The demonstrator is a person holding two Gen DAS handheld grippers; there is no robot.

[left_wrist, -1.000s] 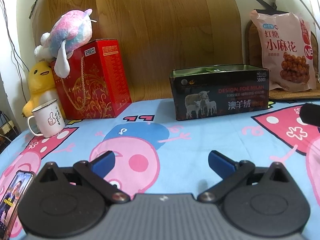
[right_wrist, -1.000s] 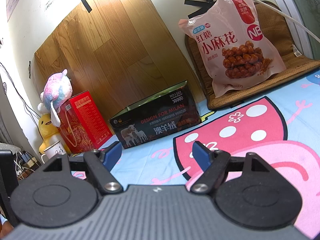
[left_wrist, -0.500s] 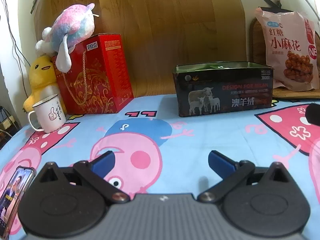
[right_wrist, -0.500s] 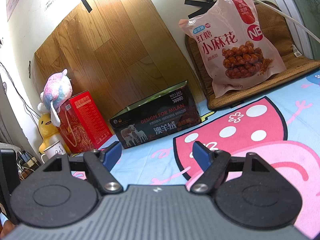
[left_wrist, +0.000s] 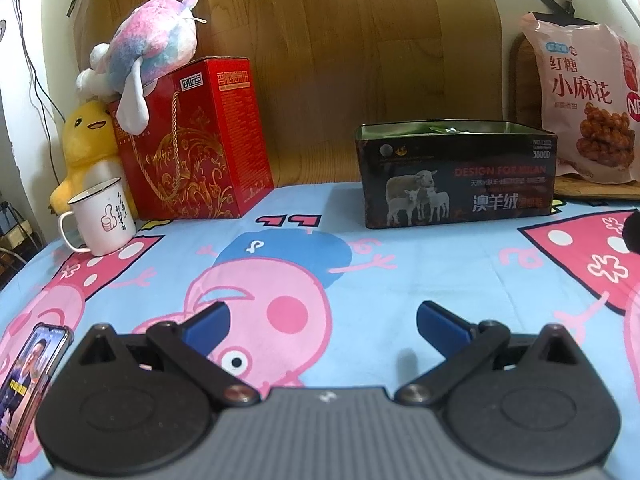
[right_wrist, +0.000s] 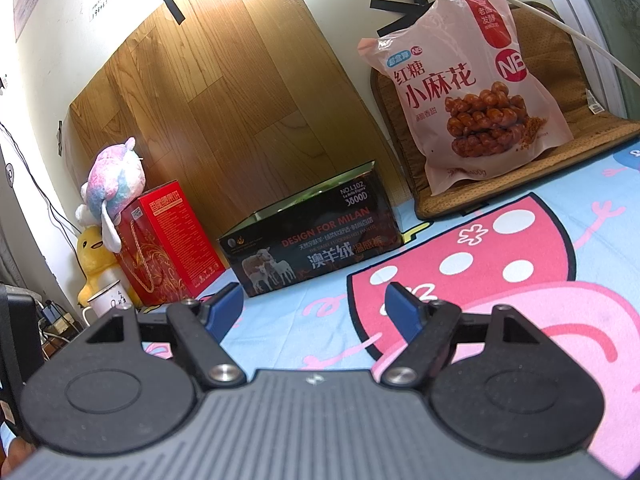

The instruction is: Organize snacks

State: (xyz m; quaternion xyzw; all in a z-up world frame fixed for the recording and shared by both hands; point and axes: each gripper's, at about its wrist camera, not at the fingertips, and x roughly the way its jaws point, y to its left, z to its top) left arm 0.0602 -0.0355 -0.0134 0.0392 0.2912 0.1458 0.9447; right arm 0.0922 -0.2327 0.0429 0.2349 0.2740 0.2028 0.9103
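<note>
A pink snack bag [left_wrist: 584,100] [right_wrist: 468,104] leans upright on a brown mat at the back right. A dark open tin box with sheep printed on it [left_wrist: 456,176] [right_wrist: 312,244] stands on the cartoon cloth at the back; something green shows just over its rim. My left gripper [left_wrist: 322,318] hovers open above the cloth, well short of the tin, with nothing between its blue fingers. My right gripper [right_wrist: 314,302] is open too and holds nothing, with the tin ahead to its left and the bag farther off to the right.
A red gift box [left_wrist: 192,140] with a plush toy [left_wrist: 148,48] on top, a yellow duck plush [left_wrist: 86,144] and a white mug [left_wrist: 100,222] crowd the back left. A lit phone [left_wrist: 28,384] lies at the near left. A wooden board [left_wrist: 344,60] backs the table.
The left wrist view has shifted a little, so the tin and the bag sit slightly lower and farther right in it. Both grippers stay open, and the right wrist view is the same.
</note>
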